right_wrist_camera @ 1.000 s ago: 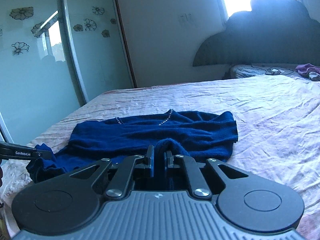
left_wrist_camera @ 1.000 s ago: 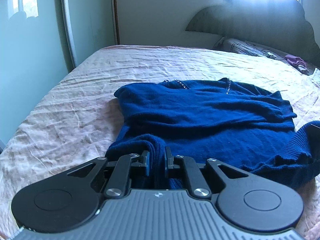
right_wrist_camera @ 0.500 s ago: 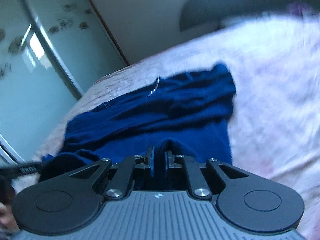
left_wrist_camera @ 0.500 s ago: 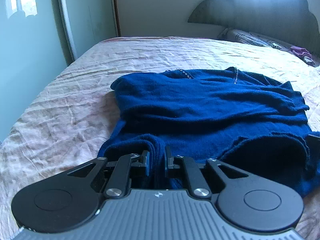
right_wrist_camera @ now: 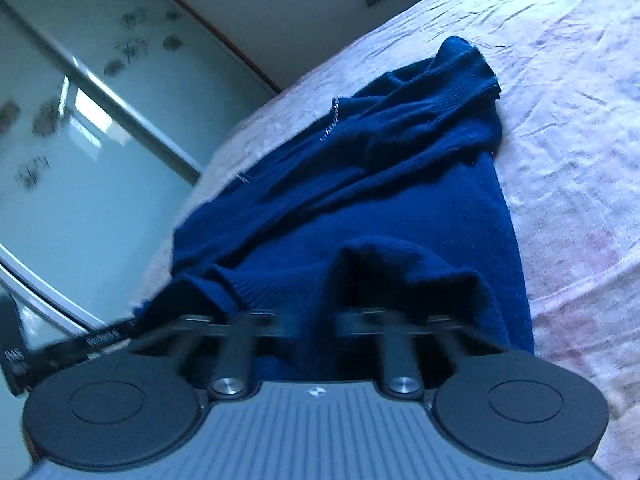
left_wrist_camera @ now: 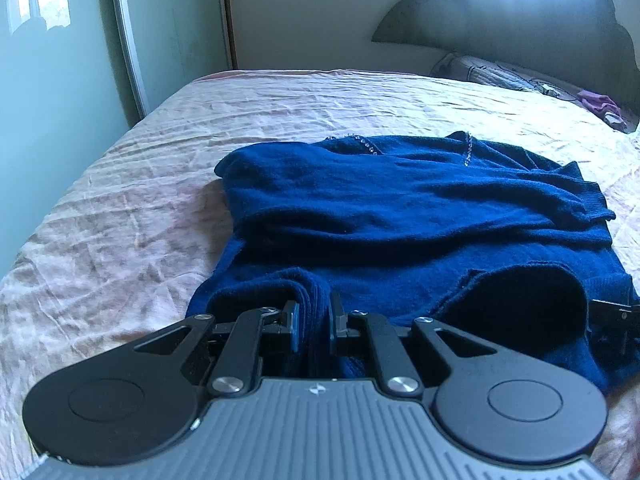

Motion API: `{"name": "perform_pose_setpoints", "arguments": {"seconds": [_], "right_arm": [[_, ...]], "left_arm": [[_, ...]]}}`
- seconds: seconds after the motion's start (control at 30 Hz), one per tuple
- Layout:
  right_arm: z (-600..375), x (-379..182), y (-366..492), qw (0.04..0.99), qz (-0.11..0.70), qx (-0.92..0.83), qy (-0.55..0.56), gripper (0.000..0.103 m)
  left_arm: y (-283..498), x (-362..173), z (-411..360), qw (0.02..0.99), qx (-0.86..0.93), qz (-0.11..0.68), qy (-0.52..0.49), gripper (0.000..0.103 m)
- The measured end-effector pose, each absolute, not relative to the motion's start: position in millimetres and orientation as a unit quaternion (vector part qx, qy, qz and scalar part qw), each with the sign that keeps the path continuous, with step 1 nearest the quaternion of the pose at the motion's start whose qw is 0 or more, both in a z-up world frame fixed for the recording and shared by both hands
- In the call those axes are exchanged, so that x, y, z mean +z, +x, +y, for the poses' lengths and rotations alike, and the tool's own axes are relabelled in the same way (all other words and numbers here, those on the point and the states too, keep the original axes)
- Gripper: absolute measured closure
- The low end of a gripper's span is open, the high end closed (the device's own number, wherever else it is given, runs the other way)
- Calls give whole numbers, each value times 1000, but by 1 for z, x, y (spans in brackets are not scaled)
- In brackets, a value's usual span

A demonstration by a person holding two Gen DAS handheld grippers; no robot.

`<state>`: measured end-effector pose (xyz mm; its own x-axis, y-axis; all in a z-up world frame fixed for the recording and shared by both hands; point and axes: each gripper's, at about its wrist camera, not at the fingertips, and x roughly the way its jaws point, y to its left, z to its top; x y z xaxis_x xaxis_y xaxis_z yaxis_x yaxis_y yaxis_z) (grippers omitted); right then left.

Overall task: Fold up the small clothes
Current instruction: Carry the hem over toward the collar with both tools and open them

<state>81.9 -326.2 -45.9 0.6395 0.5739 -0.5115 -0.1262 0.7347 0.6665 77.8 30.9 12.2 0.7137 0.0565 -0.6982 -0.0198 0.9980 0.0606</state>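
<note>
A dark blue knit sweater (left_wrist_camera: 400,220) lies spread on the pink bed, its beaded neckline at the far side. My left gripper (left_wrist_camera: 314,320) is shut on the sweater's near hem at its left corner. In the right wrist view the sweater (right_wrist_camera: 380,184) appears tilted and blurred. My right gripper (right_wrist_camera: 314,326) holds the hem bunched between its fingers, with the fabric lifted and draped over them. The left gripper's side (right_wrist_camera: 60,348) shows at the left edge there. The right gripper's tip (left_wrist_camera: 616,314) shows at the right edge of the left wrist view.
The wrinkled pink bedsheet (left_wrist_camera: 120,220) surrounds the sweater. A dark headboard (left_wrist_camera: 520,28) and patterned pillow (left_wrist_camera: 500,76) are at the far end, with a purple cloth (left_wrist_camera: 600,104). Sliding glass wardrobe doors (right_wrist_camera: 80,140) stand along the bed's left side.
Both grippers have lifted the near hem and carried it forward toward the neckline. The right gripper has rolled sharply, so its view tilts. The hem now bulges up between the grippers.
</note>
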Motion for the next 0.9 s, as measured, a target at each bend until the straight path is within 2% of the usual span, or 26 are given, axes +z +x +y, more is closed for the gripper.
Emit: {"name": "perform_pose_setpoints", "arguments": {"seconds": [0.37,0.9], "right_arm": [[-345,3,72,862,299,234,336,95],[-349,24,100,886,265,208,319,95]], "left_arm": [[73,47,39,940,10,340,5,89],[102,63,40,946,14,324,3,89]]}}
